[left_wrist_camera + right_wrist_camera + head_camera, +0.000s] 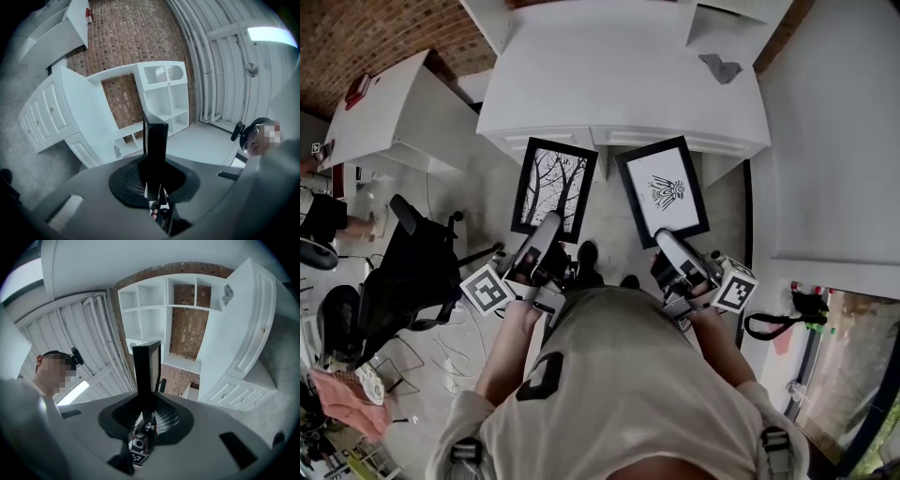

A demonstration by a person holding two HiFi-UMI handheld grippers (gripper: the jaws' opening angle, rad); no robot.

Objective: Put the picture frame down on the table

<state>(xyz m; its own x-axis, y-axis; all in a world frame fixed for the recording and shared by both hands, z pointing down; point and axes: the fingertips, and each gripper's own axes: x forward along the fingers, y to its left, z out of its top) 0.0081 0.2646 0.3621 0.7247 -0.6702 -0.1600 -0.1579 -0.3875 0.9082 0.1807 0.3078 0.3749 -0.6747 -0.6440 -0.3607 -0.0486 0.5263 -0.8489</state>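
Note:
I hold two black picture frames upright in front of the white table (619,84). The tree picture frame (553,187) is on the left, with my left gripper (546,232) shut on its lower edge. The frame with a small drawing on white (664,190) is on the right, with my right gripper (668,241) shut on its lower edge. Both frames hang clear of the table's front edge and do not touch it. In the left gripper view the tree frame (155,145) rises edge-on from the jaws. In the right gripper view the other frame (146,376) does the same.
A grey crumpled object (720,67) lies at the table's back right. A second white table (384,112) stands at the left, with a black office chair (412,272) and cables on the floor beside it. A white surface (834,141) fills the right. White shelving (161,96) backs onto a brick wall.

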